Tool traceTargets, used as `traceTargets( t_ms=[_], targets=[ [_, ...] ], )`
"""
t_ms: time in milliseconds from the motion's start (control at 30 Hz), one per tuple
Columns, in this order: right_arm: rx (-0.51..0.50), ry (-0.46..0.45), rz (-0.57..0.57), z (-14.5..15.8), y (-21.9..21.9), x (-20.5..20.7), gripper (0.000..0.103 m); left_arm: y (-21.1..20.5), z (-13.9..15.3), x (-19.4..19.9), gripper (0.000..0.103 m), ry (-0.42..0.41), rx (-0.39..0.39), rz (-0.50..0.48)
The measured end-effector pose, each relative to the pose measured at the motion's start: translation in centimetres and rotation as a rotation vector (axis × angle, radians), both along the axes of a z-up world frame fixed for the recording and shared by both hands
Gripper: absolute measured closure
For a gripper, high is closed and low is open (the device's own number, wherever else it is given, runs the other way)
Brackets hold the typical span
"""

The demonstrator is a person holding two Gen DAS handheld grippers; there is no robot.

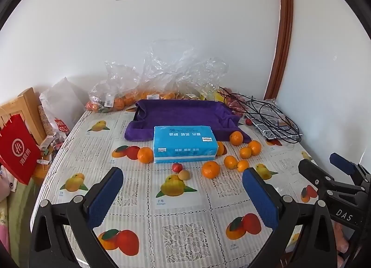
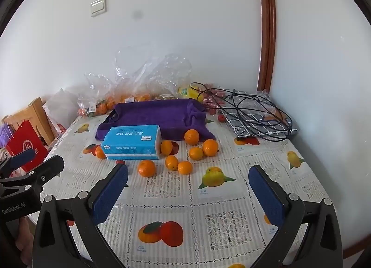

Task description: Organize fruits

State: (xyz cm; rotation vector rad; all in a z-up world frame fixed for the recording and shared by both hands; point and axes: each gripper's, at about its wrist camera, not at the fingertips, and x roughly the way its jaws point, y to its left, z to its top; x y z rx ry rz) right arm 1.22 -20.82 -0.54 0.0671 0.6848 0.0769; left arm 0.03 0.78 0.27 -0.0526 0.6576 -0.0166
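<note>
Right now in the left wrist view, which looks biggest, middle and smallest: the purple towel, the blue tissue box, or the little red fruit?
1. purple towel, though it lies farthest back
2. blue tissue box
3. little red fruit, though it lies nearest the camera

Orange fruits (image 1: 210, 169), purple towel (image 1: 183, 115), blue tissue pack (image 1: 184, 144).

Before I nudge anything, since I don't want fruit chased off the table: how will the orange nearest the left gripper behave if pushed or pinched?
The orange looks round and sits free on the flat tablecloth, so a push would probably roll it. Its skin looks firm, so the padded fingers of the open left gripper should likely hold it, if centred.
</note>
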Motion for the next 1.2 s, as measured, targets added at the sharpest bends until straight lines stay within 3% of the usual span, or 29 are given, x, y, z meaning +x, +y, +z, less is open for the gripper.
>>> traceTargets(
  t_ms=[1200],
  targets=[
    [0.007,0.006,-0.002,0.23,0.88,0.00,0.001,0.32,-0.44,-0.47,0.000,0.003,-0.016,-0.021]
  ],
)
